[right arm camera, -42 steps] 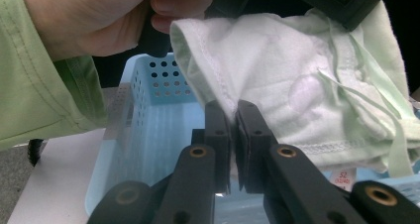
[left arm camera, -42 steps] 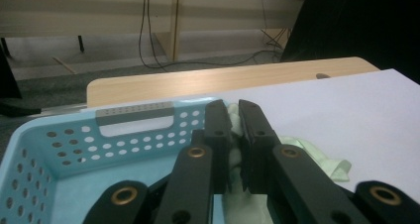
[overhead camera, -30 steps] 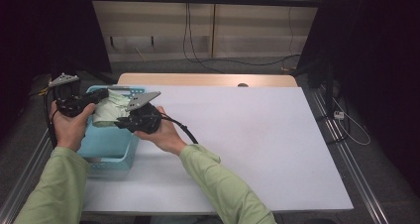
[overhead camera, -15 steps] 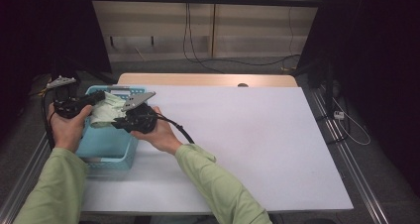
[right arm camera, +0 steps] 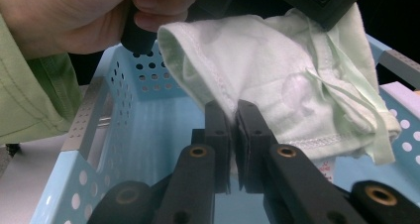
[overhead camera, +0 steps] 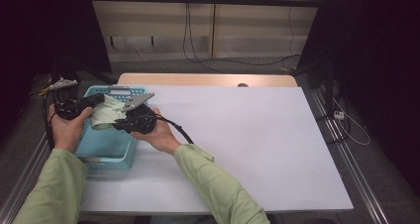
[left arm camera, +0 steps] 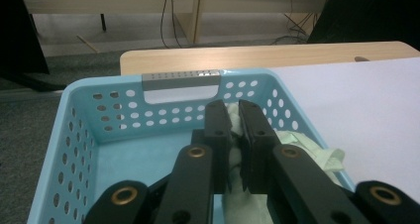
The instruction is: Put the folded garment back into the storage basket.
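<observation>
While both grippers pinch the pale green cloth [overhead camera: 105, 114] above the blue basket [overhead camera: 106, 147], the lift wants even tension. The left gripper [left arm camera: 234, 116] has its jaws nearly shut on one fold, the right gripper [right arm camera: 234, 116] clamped on a hem. Raise both together so the hanging edge clears the rim before swinging over the table [overhead camera: 257, 135].

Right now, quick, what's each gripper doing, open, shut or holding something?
Left gripper: shut on the pale green cloth, above the blue basket.
Right gripper: shut on the same cloth's hem.
</observation>
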